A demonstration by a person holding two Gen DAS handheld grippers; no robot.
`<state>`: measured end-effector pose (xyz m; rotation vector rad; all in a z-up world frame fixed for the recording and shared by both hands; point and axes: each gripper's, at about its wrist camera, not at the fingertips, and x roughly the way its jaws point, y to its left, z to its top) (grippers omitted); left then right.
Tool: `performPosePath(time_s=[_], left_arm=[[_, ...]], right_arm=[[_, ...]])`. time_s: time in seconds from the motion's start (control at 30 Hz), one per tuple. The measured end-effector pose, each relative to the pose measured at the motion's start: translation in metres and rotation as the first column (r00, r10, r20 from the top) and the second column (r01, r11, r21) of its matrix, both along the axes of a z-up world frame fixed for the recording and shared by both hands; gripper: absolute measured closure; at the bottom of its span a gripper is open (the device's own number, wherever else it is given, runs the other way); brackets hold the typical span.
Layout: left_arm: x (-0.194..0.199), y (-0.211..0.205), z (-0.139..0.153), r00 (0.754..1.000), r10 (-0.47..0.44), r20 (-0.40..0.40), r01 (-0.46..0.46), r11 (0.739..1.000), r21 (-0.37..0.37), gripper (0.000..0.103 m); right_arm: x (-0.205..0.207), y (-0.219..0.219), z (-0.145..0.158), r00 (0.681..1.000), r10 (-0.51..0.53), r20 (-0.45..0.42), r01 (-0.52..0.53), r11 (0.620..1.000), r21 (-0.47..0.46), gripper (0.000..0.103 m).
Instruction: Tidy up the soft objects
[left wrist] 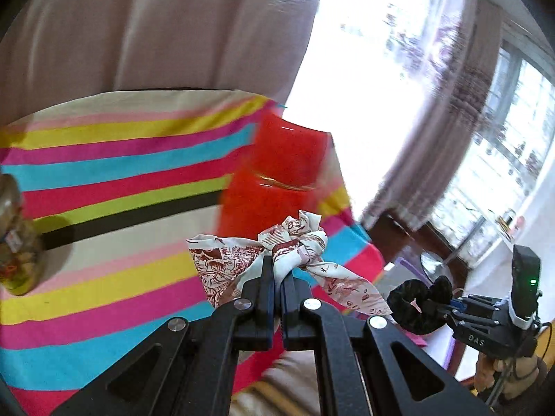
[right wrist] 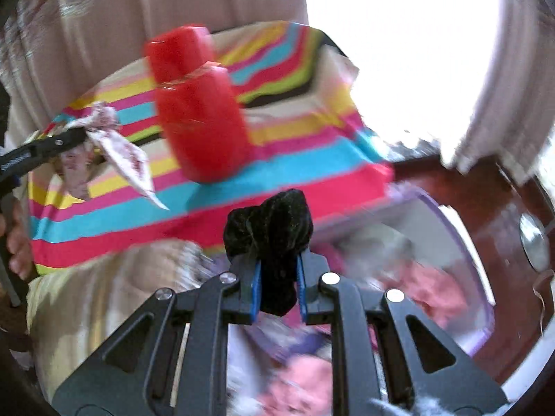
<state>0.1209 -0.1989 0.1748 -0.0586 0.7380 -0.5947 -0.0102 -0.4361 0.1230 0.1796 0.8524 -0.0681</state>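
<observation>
My left gripper (left wrist: 276, 272) is shut on a white scarf scrunchie with a red-brown print (left wrist: 295, 242), whose tails hang to both sides; the printed scrunchie (right wrist: 114, 138) also shows at the left of the right wrist view, held over the striped cloth. My right gripper (right wrist: 277, 263) is shut on a black velvet scrunchie (right wrist: 270, 228) that bulges above its blue pads. In the left wrist view the right gripper (left wrist: 447, 303) appears at the lower right with the black scrunchie (left wrist: 416, 303) in it. Both are held in the air above the table.
A table under a bright striped cloth (left wrist: 104, 173) carries a red two-part container (left wrist: 277, 176) and a clear jar (left wrist: 17, 242) at the left. A purple-rimmed clear bin (right wrist: 451, 260) with soft pink items sits below the table edge. Curtains (left wrist: 138, 34) and bright windows stand behind.
</observation>
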Motion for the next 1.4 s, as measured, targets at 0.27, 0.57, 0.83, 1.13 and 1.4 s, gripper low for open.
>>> performPosePath(time_s=[0.27,0.57,0.83,1.13,1.4], left_arm=[[-0.023,-0.068,0.000,0.995,-0.096,-0.005,0.096,0.995,0.002,0.100],[-0.046,-0.125,-0.007,0.982,-0.185,-0.028,0.185,0.983,0.008,0.100],[-0.067,-0.178,-0.021,0.967,-0.244,-0.073,0.246,0.969,0.022,0.100],[-0.079,-0.219,-0.046,0.944,-0.282,-0.173,0.294,0.955,0.048,0.096],[-0.091,-0.211,-0.059,0.935,-0.279,-0.219,0.296,0.954,0.049,0.034]], right_arm=[[-0.053,-0.074,-0.035,0.983,-0.152,-0.106,0.153,0.988,0.000,0.083],[-0.079,-0.113,-0.068,0.956,-0.200,-0.214,0.203,0.979,-0.011,0.075],[-0.104,-0.117,-0.056,0.958,-0.247,-0.145,0.232,0.966,-0.113,0.038],[-0.119,-0.125,-0.039,0.960,-0.269,-0.082,0.258,0.958,-0.126,0.036],[-0.131,-0.117,-0.032,0.965,-0.254,-0.059,0.247,0.963,-0.107,0.035]])
